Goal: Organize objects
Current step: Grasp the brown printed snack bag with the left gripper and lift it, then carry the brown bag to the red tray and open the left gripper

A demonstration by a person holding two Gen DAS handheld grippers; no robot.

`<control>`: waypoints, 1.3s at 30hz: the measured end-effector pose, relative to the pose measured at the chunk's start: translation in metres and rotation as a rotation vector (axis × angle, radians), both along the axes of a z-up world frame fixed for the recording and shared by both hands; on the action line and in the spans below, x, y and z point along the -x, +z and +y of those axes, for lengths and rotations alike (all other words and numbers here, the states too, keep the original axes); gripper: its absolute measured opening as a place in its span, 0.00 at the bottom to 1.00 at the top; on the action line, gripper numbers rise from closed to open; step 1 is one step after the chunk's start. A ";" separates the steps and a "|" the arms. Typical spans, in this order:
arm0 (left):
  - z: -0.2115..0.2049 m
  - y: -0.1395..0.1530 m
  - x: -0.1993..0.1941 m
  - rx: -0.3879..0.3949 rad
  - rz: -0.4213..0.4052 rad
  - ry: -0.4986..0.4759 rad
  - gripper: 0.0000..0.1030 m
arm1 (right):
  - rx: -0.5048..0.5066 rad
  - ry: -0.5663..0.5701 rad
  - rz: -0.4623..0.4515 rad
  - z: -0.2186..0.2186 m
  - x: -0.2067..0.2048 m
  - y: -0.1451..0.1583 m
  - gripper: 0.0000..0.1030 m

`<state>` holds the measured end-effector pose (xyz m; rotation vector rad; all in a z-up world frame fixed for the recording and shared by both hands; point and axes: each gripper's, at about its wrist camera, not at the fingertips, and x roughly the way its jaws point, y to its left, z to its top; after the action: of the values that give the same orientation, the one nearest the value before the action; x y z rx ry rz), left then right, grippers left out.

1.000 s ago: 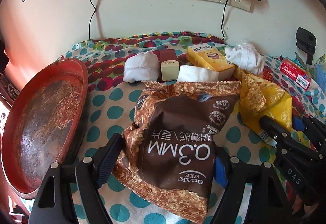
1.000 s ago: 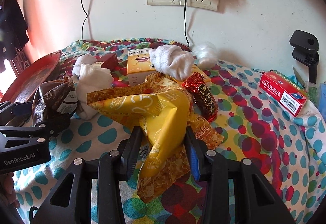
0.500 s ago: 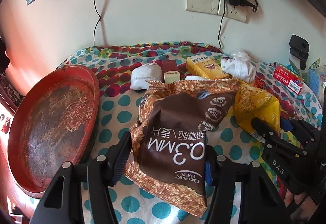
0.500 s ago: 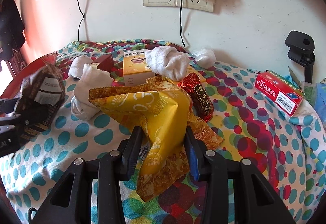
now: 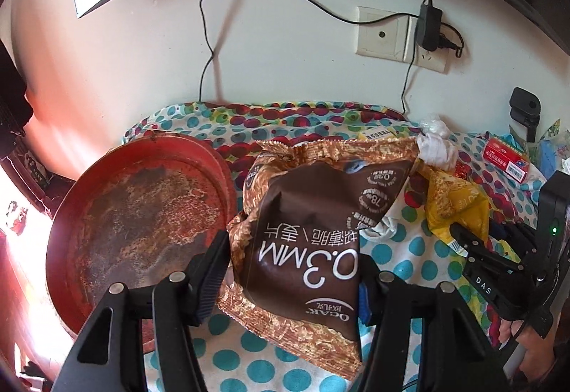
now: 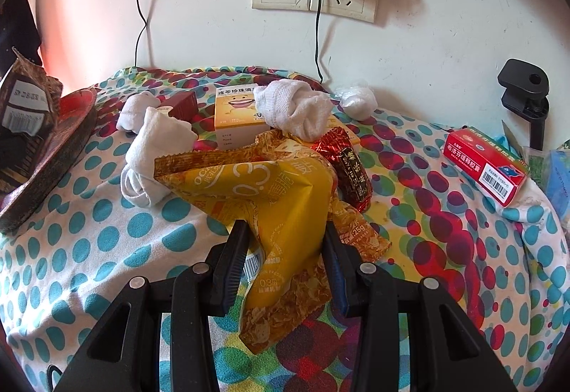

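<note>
Two tools clamped, L tool (image 5: 292,271) on brown snack bag (image 5: 306,224) (above red tray (image 5: 139,214)), R tool (image 6: 285,256) on yellow snack bag (image 6: 281,192).

brown bag (image 5: 313,235), yellow bag (image 6: 281,199), polka-dot cloth (image 6: 107,235)

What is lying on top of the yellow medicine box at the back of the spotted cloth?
A rolled white sock lies across the right part of the yellow box. The box's right end is hidden behind the sock and the yellow snack bag, so anything there cannot be seen.
</note>
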<state>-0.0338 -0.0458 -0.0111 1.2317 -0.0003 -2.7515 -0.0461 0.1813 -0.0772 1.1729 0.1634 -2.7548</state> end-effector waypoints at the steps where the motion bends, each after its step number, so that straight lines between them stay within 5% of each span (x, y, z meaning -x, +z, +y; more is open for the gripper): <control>1: -0.006 0.001 0.000 0.008 0.000 0.003 0.58 | -0.001 0.000 0.001 0.000 0.000 0.000 0.37; 20: -0.166 -0.018 0.017 0.084 -0.056 0.190 0.58 | -0.023 -0.001 0.001 -0.001 0.000 0.000 0.37; 39: -0.255 -0.047 0.040 0.189 -0.143 0.296 0.58 | -0.034 -0.002 -0.002 -0.001 0.001 0.000 0.37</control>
<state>-0.0737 -0.3006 -0.0583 1.2608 -0.0833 -2.3499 -0.0476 0.1800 -0.0775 1.1841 0.2094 -2.7631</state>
